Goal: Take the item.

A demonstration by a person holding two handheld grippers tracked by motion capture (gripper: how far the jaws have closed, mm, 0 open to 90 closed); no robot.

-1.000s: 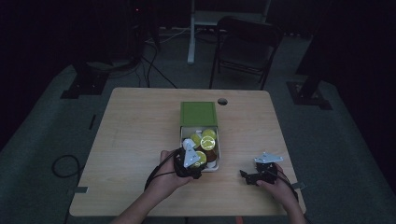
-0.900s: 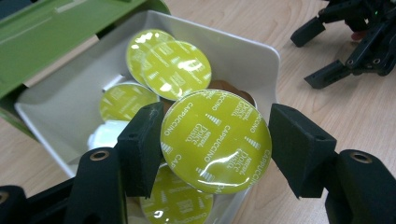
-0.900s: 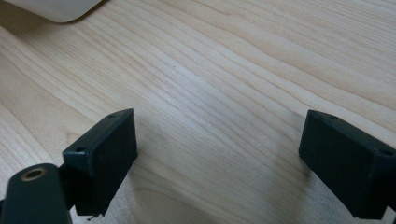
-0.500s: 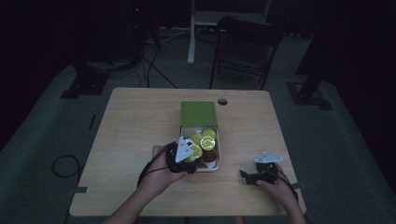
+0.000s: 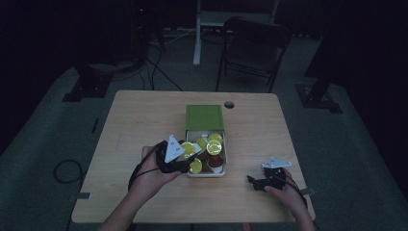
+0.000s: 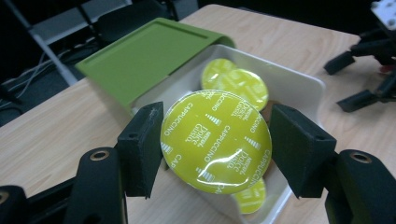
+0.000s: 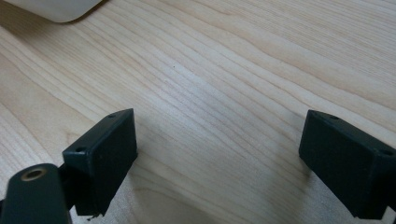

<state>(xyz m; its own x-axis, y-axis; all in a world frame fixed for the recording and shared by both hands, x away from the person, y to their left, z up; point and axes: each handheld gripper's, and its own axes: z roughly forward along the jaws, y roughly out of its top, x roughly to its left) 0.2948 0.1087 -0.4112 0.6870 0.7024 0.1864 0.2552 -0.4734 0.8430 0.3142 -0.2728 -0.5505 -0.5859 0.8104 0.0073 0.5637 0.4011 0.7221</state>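
We've got the left hand-held gripper point(image 6: 215, 144) pinching a yellow coffee pod point(image 6: 215, 141) just over the near end of the white box point(image 6: 299, 86). The right hand-held gripper point(image 7: 219, 158) sits spread on the surface point(image 7: 233, 70), nothing between its jaws.

The high view looks forward and down from above the near edge of the worktop point(image 5: 144, 120), taking in its whole surface and the floor and chair point(image 5: 252, 48) beyond. The left gripper view sits close behind its own tongs point(image 6: 215, 144), facing across the white tray point(image 6: 299, 86) toward the right tongs point(image 6: 369, 60) farther off. The right gripper view faces steeply down, very near the bare wood, with a tray corner point(image 7: 56, 9) at its top edge. All three views share the tray.
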